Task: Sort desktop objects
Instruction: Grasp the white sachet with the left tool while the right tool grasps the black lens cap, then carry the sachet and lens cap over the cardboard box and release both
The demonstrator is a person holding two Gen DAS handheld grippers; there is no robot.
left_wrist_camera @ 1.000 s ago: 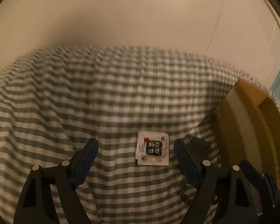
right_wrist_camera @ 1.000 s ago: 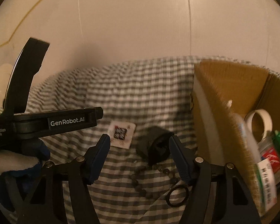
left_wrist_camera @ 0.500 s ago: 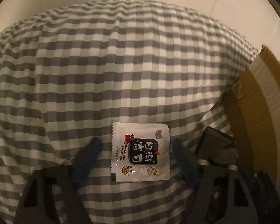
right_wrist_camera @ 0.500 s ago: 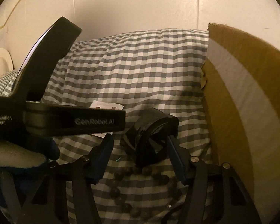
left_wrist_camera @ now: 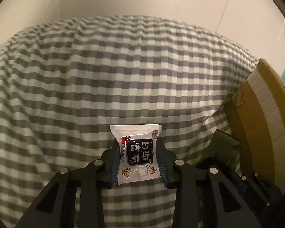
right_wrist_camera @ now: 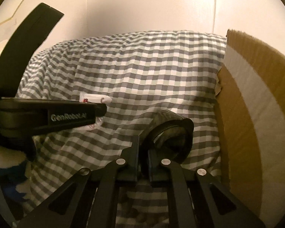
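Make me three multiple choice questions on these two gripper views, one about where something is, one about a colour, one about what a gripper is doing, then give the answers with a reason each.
1. Where does the cardboard box stand relative to the black tape roll?
A. To its right
B. To its left
C. Under it

2. What colours is the checked cloth?
A. Red and yellow
B. Grey and white
C. Plain black

3. What is the left gripper doing?
A. Standing open over bare cloth
B. Gripping a pen
C. Closed on the white snack packet

Answers: A, the box wall fills the right edge beside the roll; B, grey and white squares cover it; C, both pads press the packet's sides.
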